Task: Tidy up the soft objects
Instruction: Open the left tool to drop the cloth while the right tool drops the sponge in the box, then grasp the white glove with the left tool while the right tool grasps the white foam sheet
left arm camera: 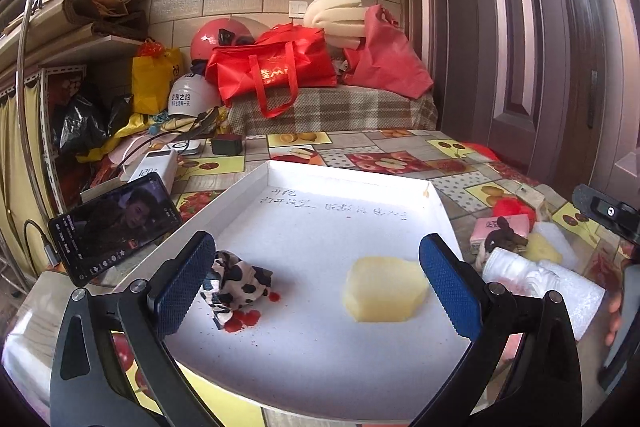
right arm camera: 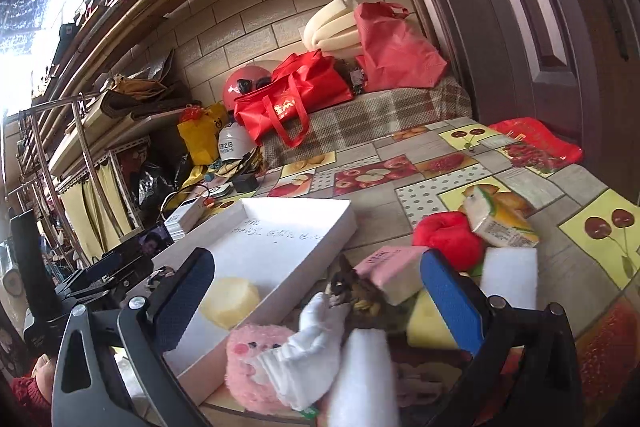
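My left gripper stands open over the white tray, nothing between its fingers. In the tray lie a crumpled cow-print cloth, beside the left finger, and a yellow sponge, near the right one. My right gripper is open above a pile just right of the tray: a white cloth, a pink plush, a small brown toy, a pink packet, another yellow sponge, a white foam block and a red fluffy ball.
A phone leans at the tray's left with a power bank behind it. A tissue packet lies beyond the red ball. Red bags, helmets and foam sheets crowd the checked bench at the back. A dark door stands on the right.
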{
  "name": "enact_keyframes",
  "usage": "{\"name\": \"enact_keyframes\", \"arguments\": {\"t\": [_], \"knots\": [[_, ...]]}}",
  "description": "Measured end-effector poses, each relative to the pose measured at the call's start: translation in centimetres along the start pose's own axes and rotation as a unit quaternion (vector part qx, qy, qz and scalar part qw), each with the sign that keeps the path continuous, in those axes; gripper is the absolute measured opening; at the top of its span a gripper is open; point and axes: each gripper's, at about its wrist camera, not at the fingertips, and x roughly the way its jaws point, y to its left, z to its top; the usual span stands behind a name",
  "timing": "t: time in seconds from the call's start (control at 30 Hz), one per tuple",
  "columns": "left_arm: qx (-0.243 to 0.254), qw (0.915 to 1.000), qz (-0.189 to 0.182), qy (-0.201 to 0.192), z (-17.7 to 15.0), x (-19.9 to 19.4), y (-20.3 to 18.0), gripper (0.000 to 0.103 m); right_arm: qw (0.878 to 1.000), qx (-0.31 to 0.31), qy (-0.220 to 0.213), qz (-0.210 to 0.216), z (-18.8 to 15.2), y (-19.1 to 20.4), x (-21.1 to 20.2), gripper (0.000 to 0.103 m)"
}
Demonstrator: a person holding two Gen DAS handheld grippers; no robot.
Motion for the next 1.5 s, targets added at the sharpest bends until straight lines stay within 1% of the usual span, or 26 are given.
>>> {"name": "enact_keyframes", "arguments": {"t": [0.1, 0.2, 0.27, 0.33, 0.43, 0.5, 0.53, 0.6, 0.63, 0.7, 0.77, 0.83, 0.87, 0.9, 0.93, 0.97, 1.0, 1.13, 1.23, 1.27, 1.3, 1.37, 1.4, 1.43, 1.47, 1.5], "knots": [[0.038, 0.9975, -0.058, 0.012, -0.4, -0.7, -3.5, 0.103, 0.999, 0.016, -0.001, -0.044, 0.9, -4.0, -0.6, 0.103], [0.060, 0.9913, -0.111, 0.036, -0.6, -0.9, -6.5, 0.103, 0.997, 0.053, 0.018, -0.061, 1.1, -7.4, -0.7, 0.103], [0.061, 0.9867, -0.140, 0.056, -0.7, -0.6, -7.6, 0.103, 0.996, 0.064, 0.042, -0.038, 1.0, -8.6, -0.7, 0.103], [0.068, 0.9855, -0.142, 0.063, -0.7, -0.4, -8.1, 0.103, 0.997, 0.047, 0.057, 0.003, 1.0, -8.2, -1.2, 0.103], [0.068, 0.9853, -0.143, 0.065, -0.8, -0.4, -8.3, 0.102, 0.995, -0.029, 0.070, 0.060, 0.5, -5.4, -2.6, 0.103], [0.076, 0.9844, -0.142, 0.071, -0.9, -0.3, -8.8, 0.102, 0.991, -0.079, 0.084, 0.071, -0.1, -3.4, -2.9, 0.103], [0.084, 0.9837, -0.141, 0.074, -1.0, -0.3, -9.1, 0.102, 0.989, -0.096, 0.090, 0.065, -0.3, -2.9, -2.8, 0.103], [0.107, 0.9819, -0.137, 0.074, -1.1, -0.5, -10.0, 0.102, 0.988, -0.107, 0.107, 0.039, -0.5, -2.9, -2.0, 0.102], [0.120, 0.9808, -0.136, 0.071, -1.3, -0.6, -10.5, 0.102, 0.988, -0.102, 0.115, 0.024, -0.4, -3.4, -1.4, 0.101], [0.140, 0.9780, -0.139, 0.068, -1.4, -0.9, -11.4, 0.102, 0.988, -0.076, 0.133, -0.013, -0.1, -5.3, -0.3, 0.093], [0.145, 0.9744, -0.155, 0.074, -1.5, -0.7, -11.9, 0.102, 0.986, -0.057, 0.150, -0.045, 0.1, -7.2, 0.7, 0.092], [0.142, 0.9714, -0.170, 0.086, -1.4, -0.1, -12.4, 0.102, 0.983, -0.045, 0.168, -0.058, 0.2, -8.6, 1.8, 0.089], [0.140, 0.9706, -0.173, 0.092, -1.3, 0.3, -12.6, 0.096, 0.981, -0.041, 0.178, -0.062, 0.1, -9.0, 2.4, 0.084], [0.137, 0.9699, -0.174, 0.100, -1.3, 0.8, -12.9, 0.087, 0.979, -0.038, 0.188, -0.069, 0.0, -9.3, 3.1, 0.080], [0.136, 0.9691, -0.174, 0.110, -1.3, 1.3, -13.3, 0.082, 0.977, -0.034, 0.197, -0.073, 0.0, -9.5, 3.8, 0.079], [0.135, 0.9683, -0.173, 0.119, -1.3, 1.9, -13.6, 0.073, 0.976, -0.029, 0.202, -0.076, -0.1, -9.7, 4.4, 0.079], [0.134, 0.9679, -0.170, 0.127, -1.3, 2.3, -14.0, 0.070, 0.975, -0.025, 0.205, -0.079, -0.1, -9.8, 4.9, 0.079], [0.133, 0.9677, -0.162, 0.140, -1.2, 3.6, -15.0, 0.070, 0.973, -0.026, 0.214, -0.081, -0.1, -9.1, 6.6, 0.079], [0.151, 0.9634, -0.147, 0.165, -1.7, 4.8, -16.1, 0.070, 0.965, -0.043, 0.240, -0.097, -0.6, -8.5, 7.8, 0.078], [0.154, 0.9627, -0.149, 0.166, -1.7, 4.8, -16.2, 0.068, 0.964, -0.042, 0.246, -0.097, -0.6, -8.5, 8.0, 0.077], [0.155, 0.9623, -0.154, 0.162, -1.7, 4.6, -16.2, 0.057, 0.963, -0.039, 0.250, -0.095, -0.7, -8.7, 8.0, 0.072], [0.153, 0.9612, -0.173, 0.152, -1.7, 4.0, -16.1, 0.047, 0.962, -0.046, 0.250, -0.099, -0.6, -9.1, 7.5, 0.067], [0.150, 0.9610, -0.181, 0.146, -1.7, 3.5, -16.0, 0.040, 0.961, -0.051, 0.250, -0.103, -0.6, -9.4, 7.1, 0.063], [0.147, 0.9600, -0.193, 0.140, -1.7, 3.0, -15.9, 0.037, 0.962, -0.051, 0.249, -0.103, -0.5, -9.9, 6.6, 0.061], [0.144, 0.9583, -0.208, 0.134, -1.6, 2.4, -15.9, 0.037, 0.962, -0.047, 0.248, -0.105, -0.4, -10.4, 6.2, 0.057], [0.145, 0.9578, -0.214, 0.126, -1.5, 1.9, -16.0, 0.037, 0.962, -0.044, 0.246, -0.111, -0.2, -11.0, 5.9, 0.057]]}}
